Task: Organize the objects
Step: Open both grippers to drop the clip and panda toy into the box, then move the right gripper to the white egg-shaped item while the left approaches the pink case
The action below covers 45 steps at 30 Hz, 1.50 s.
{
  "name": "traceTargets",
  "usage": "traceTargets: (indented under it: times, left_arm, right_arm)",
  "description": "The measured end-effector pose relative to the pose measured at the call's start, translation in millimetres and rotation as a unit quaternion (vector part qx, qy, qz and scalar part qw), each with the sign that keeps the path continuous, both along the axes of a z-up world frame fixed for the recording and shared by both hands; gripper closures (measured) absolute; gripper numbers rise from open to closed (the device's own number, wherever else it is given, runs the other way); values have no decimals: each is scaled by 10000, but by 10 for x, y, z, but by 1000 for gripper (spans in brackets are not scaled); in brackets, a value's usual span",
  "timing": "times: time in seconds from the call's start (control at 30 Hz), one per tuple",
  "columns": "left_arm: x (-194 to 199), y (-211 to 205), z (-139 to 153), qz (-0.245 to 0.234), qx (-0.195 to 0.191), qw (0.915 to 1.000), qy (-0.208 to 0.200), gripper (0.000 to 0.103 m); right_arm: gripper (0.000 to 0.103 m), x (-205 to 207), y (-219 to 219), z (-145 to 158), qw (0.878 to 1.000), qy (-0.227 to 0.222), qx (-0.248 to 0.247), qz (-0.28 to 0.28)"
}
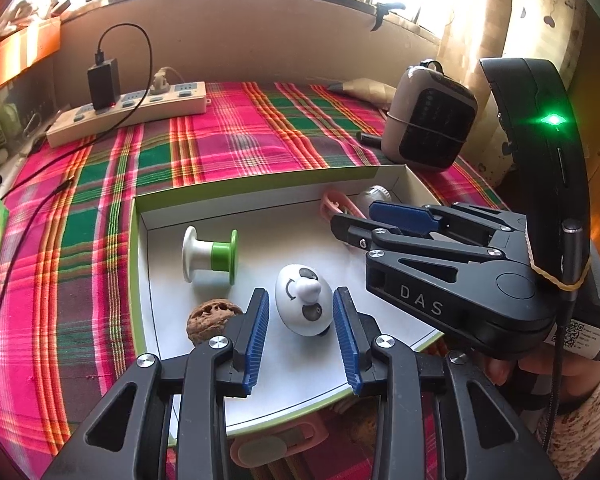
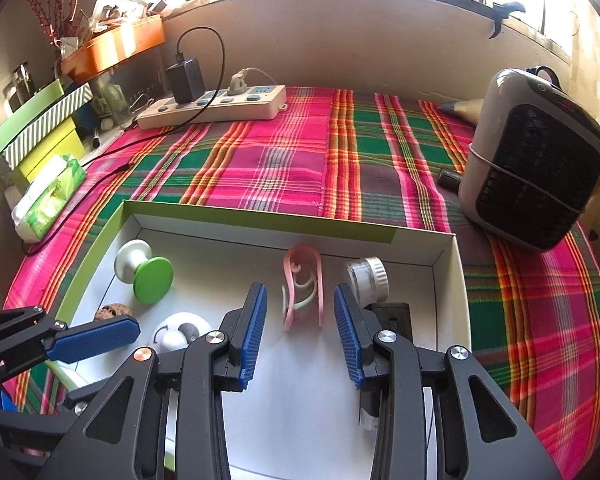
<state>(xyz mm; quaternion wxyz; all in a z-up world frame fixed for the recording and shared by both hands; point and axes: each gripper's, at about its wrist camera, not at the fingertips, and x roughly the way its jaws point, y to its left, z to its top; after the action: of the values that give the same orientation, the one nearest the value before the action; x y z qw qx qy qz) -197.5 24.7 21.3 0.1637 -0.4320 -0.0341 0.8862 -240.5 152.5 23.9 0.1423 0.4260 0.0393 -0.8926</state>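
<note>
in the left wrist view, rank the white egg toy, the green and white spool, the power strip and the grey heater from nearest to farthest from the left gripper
1. White egg toy: in the box, right between the left gripper fingers, not visibly pinched.
2. Green and white spool: in the box, up and left of the toy.
3. and 4. Grey heater, far right on the cloth, and power strip, back left by the wall: too close to call.
</note>
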Motion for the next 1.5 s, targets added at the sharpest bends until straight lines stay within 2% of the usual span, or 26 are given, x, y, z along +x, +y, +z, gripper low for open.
traceTargets:
  times: [0.73, 1.27, 1.5]
  left_arm:
    - [360, -120, 184, 105, 50, 9996, 241, 71]
    - [712, -366, 175, 321, 175, 9988, 329, 71]
    - [837, -421, 144, 333, 256, 9986, 317, 68]
  right_arm:
    - [66, 440, 10, 163, 9995, 235, -187, -82]
    - [66, 981, 60, 216, 9986, 399, -348, -73]
    - [59, 1205, 43, 174, 9980, 356, -514, 8]
